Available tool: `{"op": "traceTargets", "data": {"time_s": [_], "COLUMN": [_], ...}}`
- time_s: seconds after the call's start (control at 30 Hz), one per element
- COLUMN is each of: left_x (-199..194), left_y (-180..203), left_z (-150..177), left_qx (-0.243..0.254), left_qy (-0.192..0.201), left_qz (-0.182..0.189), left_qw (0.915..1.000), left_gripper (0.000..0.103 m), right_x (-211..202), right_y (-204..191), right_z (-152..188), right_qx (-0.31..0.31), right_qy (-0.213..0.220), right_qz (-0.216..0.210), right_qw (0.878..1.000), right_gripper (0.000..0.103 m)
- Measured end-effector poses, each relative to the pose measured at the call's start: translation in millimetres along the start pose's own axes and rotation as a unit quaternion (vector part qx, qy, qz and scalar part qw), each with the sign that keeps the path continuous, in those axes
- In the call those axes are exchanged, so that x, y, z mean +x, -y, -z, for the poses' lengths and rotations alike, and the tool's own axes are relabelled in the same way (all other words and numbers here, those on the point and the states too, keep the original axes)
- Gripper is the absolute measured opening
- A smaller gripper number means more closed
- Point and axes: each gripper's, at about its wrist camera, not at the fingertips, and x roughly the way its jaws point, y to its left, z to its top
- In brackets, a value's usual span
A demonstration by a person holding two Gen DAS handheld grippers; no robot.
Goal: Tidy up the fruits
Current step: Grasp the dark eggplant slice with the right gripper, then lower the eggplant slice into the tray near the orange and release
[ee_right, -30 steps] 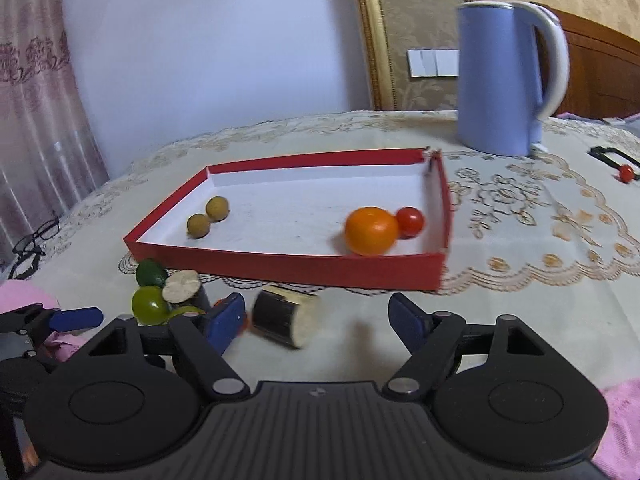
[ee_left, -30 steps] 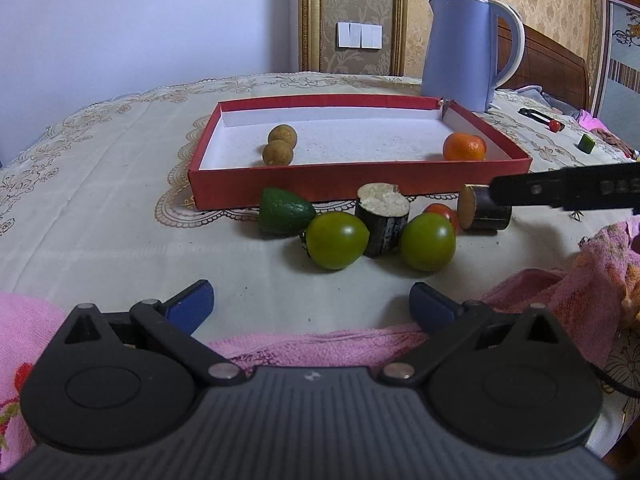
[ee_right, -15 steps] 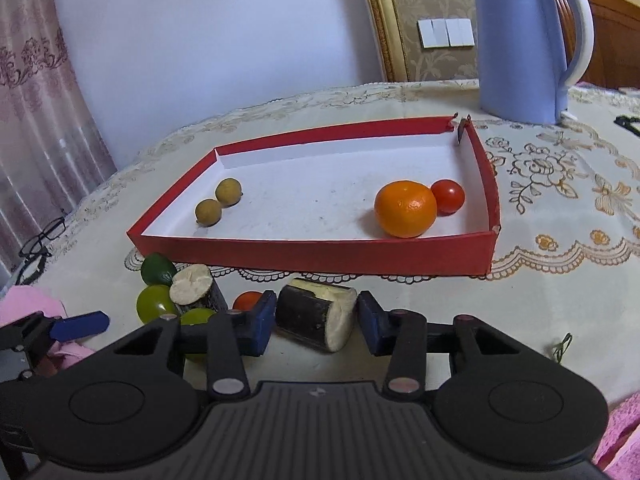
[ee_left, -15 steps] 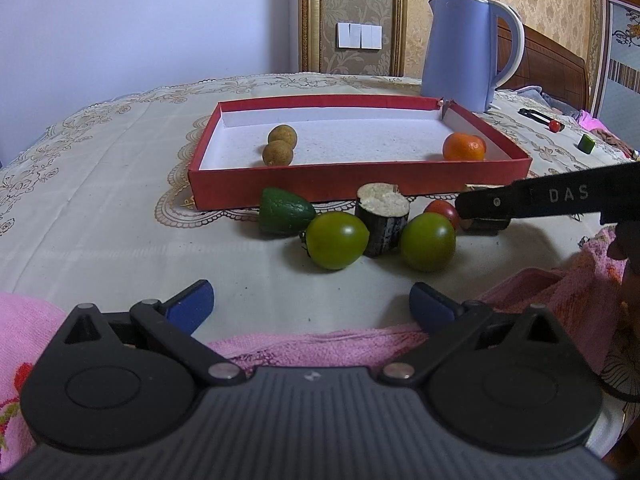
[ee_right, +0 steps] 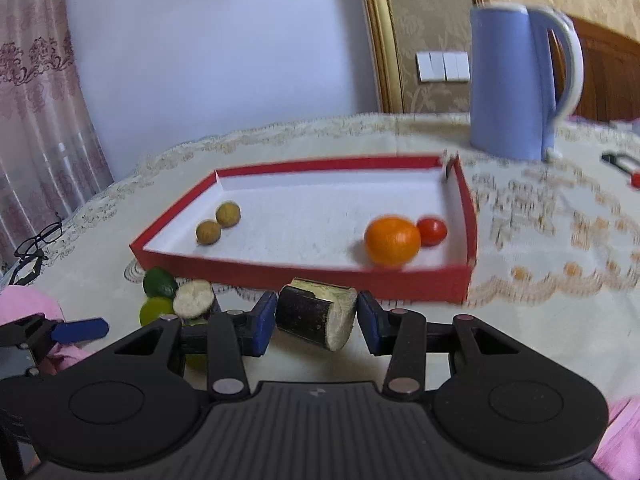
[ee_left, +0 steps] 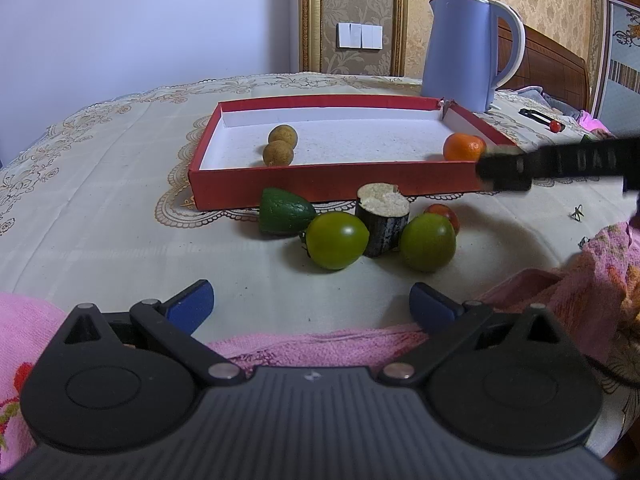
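Observation:
A red tray [ee_left: 320, 182] [ee_right: 304, 276] holds two brown longans [ee_left: 280, 146], an orange [ee_right: 392, 240] and a small red tomato [ee_right: 432, 231]. In front of it lie a green avocado piece [ee_left: 282, 210], two green tomatoes [ee_left: 338, 240] [ee_left: 428, 242], an upright dark eggplant chunk [ee_left: 382, 220] and a red tomato [ee_left: 444, 214]. My right gripper [ee_right: 316, 322] is shut on a second eggplant chunk [ee_right: 316, 318], lifted just before the tray's front wall; it shows as a black bar in the left view [ee_left: 560, 164]. My left gripper [ee_left: 310, 300] is open and empty, short of the fruits.
A blue kettle [ee_left: 466, 52] stands behind the tray's right corner. Pink towels [ee_left: 580, 276] lie at the near table edge. Glasses [ee_right: 36, 248] lie at far left. A small black item with a red bead [ee_left: 540, 118] lies at right.
My right gripper closed on the lying eggplant chunk and lifted it off the cloth toward the tray. The left gripper has not moved.

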Motion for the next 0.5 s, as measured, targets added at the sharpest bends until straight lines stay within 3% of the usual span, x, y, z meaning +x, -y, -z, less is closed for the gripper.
{"op": "traceTargets", "data": {"time_s": [0.23, 0.5], "left_x": [0, 0], "left_y": [0, 0], "left_z": [0, 0], "left_qx": [0.000, 0.000], "left_qy": [0.000, 0.000], "left_qz": [0.000, 0.000], "left_qw": [1.0000, 1.0000], "left_gripper": [0.103, 0.103], "right_x": [13, 59], "right_y": [-5, -5], "right_z": [-37, -54], "right_qx": [-0.032, -0.051], "right_qy": [0.029, -0.001], "right_qz": [0.028, 0.055], "right_qw": [0.999, 0.997], "right_gripper": [0.043, 0.043]}}
